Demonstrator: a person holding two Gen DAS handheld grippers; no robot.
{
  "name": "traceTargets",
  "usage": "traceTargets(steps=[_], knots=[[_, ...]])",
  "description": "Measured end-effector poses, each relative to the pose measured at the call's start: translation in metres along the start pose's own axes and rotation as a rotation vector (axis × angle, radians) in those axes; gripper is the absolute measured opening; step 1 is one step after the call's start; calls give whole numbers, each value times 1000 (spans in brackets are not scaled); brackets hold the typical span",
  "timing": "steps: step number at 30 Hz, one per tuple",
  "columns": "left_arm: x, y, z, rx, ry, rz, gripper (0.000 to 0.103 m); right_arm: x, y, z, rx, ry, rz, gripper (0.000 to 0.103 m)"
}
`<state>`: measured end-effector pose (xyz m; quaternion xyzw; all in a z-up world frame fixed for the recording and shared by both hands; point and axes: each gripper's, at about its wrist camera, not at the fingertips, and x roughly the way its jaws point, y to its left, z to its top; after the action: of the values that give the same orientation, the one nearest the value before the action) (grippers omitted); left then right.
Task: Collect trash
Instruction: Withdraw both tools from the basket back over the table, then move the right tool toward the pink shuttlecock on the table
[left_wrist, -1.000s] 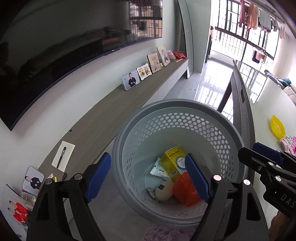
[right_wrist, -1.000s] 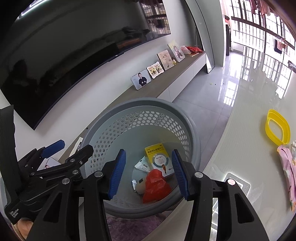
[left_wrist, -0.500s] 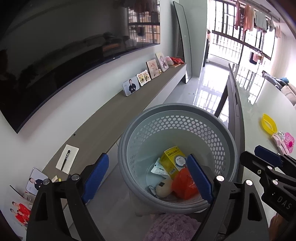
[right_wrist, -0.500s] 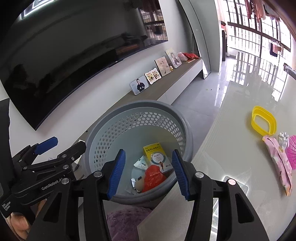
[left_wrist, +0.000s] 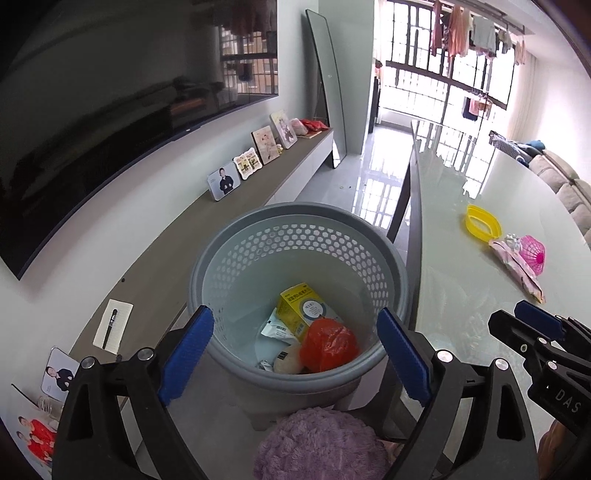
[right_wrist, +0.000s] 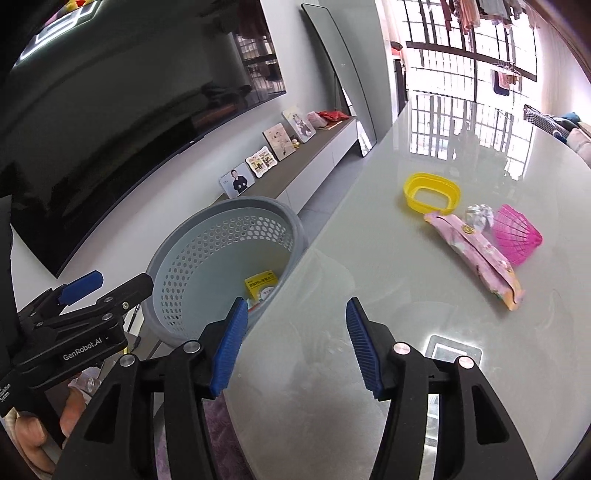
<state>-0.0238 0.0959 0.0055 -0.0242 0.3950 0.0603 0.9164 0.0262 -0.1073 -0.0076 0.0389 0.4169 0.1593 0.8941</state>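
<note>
A grey perforated trash basket (left_wrist: 236, 254) stands on the floor beside the glossy table; it also shows in the right wrist view (right_wrist: 184, 258). Inside lie a yellow box (left_wrist: 301, 306), a red bag (left_wrist: 327, 345), a white wrapper (left_wrist: 275, 328) and a pale round item (left_wrist: 288, 362). On the table (right_wrist: 369, 280) lie a pink wrapper (right_wrist: 476, 254), a crumpled foil ball (right_wrist: 478, 216), a pink fan-shaped piece (right_wrist: 517, 236) and a yellow ring container (right_wrist: 430, 192). My left gripper (left_wrist: 293, 354) is open and empty above the basket. My right gripper (right_wrist: 295, 343) is open and empty over the table edge.
A low TV cabinet (left_wrist: 236, 214) with photo frames runs along the wall under a large TV (left_wrist: 110, 92). A purple fluffy cushion (left_wrist: 321, 446) sits just below the left gripper. A mirror (left_wrist: 327, 96) leans on the wall. A sofa (left_wrist: 565, 184) stands at far right.
Both grippers have risen and pulled back from the basket. The right gripper has swung right, from over the basket to over the table. Both stay open and empty.
</note>
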Motion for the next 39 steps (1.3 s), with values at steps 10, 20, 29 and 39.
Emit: traceTargets(steps=[10,20,29,39], knots=[[-4,-58,-3,90,3,-88,89,-44,-53,-23,95,-47,-84,54],[-8,-124,-3,166,7,-153,89,-77,-109,-33,178,-96,-142,54],[-3,-164,1,204,17,-181,89,-87,-147,-35,228,-107,-176,54],[5,-182,12,213,9,-186,89,-84,-168,-18,254,-119,-197,54]])
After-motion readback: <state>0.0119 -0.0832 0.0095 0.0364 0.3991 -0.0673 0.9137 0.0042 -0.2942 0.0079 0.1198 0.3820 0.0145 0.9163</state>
